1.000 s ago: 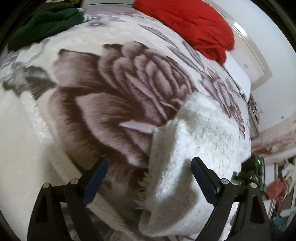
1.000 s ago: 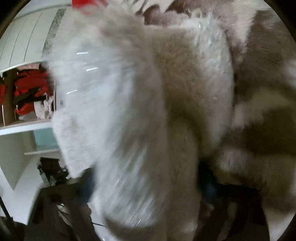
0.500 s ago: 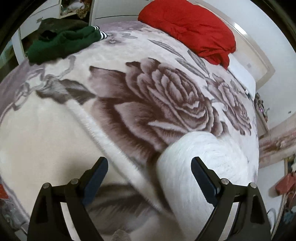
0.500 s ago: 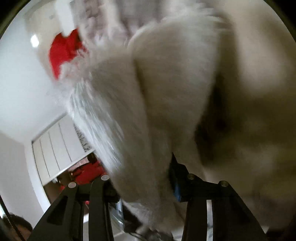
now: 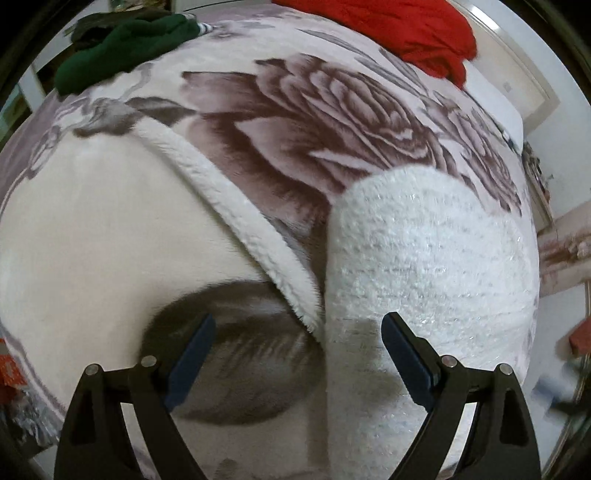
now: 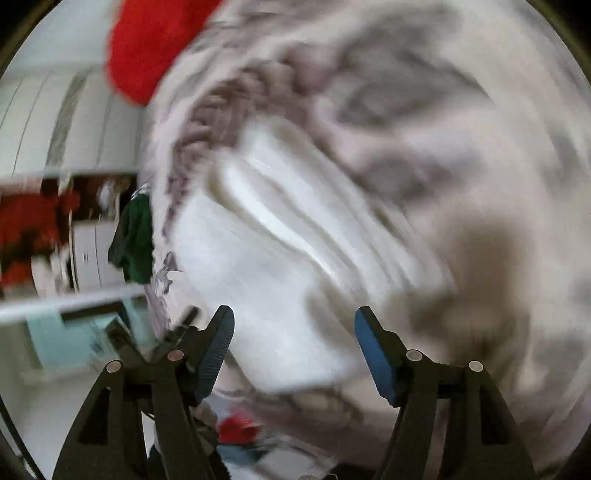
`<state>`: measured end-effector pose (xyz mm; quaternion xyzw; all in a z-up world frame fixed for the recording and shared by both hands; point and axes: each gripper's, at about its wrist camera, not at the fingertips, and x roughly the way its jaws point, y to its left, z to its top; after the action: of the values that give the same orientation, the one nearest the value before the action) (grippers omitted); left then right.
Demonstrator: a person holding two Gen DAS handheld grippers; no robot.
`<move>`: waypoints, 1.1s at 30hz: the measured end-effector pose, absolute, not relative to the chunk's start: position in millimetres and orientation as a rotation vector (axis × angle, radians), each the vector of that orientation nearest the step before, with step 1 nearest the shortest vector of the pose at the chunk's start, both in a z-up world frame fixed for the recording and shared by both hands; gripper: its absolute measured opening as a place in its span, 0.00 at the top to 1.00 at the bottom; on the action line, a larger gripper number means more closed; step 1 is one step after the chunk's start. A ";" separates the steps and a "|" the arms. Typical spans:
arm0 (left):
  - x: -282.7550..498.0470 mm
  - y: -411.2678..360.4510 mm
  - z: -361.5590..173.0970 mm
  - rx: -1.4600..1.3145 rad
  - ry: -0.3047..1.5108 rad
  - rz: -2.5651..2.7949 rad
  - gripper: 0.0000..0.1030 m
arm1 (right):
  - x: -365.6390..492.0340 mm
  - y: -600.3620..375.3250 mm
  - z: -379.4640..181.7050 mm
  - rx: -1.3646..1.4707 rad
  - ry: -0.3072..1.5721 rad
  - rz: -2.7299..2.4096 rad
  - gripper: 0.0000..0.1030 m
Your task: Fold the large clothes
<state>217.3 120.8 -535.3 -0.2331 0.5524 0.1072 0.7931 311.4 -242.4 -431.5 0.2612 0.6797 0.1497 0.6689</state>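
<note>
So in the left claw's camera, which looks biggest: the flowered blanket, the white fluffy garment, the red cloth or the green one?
1. Flowered blanket, filling most of the view.
2. White fluffy garment, though nearness inflates it.
3. Red cloth and green cloth: similar, both far and partly cut off.

The left gripper (image 5: pixel 295 350) is sitting low in its frame, jaws gaping wide, nothing pinched. The right gripper (image 6: pixel 293 343), low centre, has just been opening its jaws; in that blurred view they appear to be gripping nothing.
</note>
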 end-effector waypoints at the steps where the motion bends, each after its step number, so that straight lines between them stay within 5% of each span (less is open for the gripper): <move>1: 218.8 117.4 -536.2 -0.480 1.184 0.225 0.11 | 331.8 -221.5 -428.0 0.538 1.519 0.363 0.32; 9: 219.1 114.1 -534.7 -0.437 1.153 0.205 0.11 | 454.9 -108.7 -509.1 0.224 1.660 0.451 0.33; 12: 219.0 114.0 -534.8 -0.438 1.156 0.211 0.11 | 440.2 -92.1 -493.5 0.240 1.651 0.497 0.80; 13: 218.5 113.8 -534.2 -0.437 1.153 0.217 0.11 | 430.3 -91.6 -480.2 0.242 1.616 0.496 0.82; 22: 228.8 88.0 -518.8 -0.452 1.128 0.164 0.10 | 398.2 -150.5 -390.0 0.404 1.435 0.323 0.84; 29: 255.8 69.3 -529.1 -0.393 1.163 0.141 0.04 | 427.8 -164.0 -518.4 0.232 1.563 0.160 0.81; 33: 259.5 78.7 -532.5 -0.427 1.181 0.152 0.04 | 434.1 -147.9 -522.5 0.164 1.562 0.182 0.74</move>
<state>259.5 78.7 -532.5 -0.1994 0.5517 0.0710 0.8067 434.1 -147.9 -522.5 0.0739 0.7020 0.0818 0.7036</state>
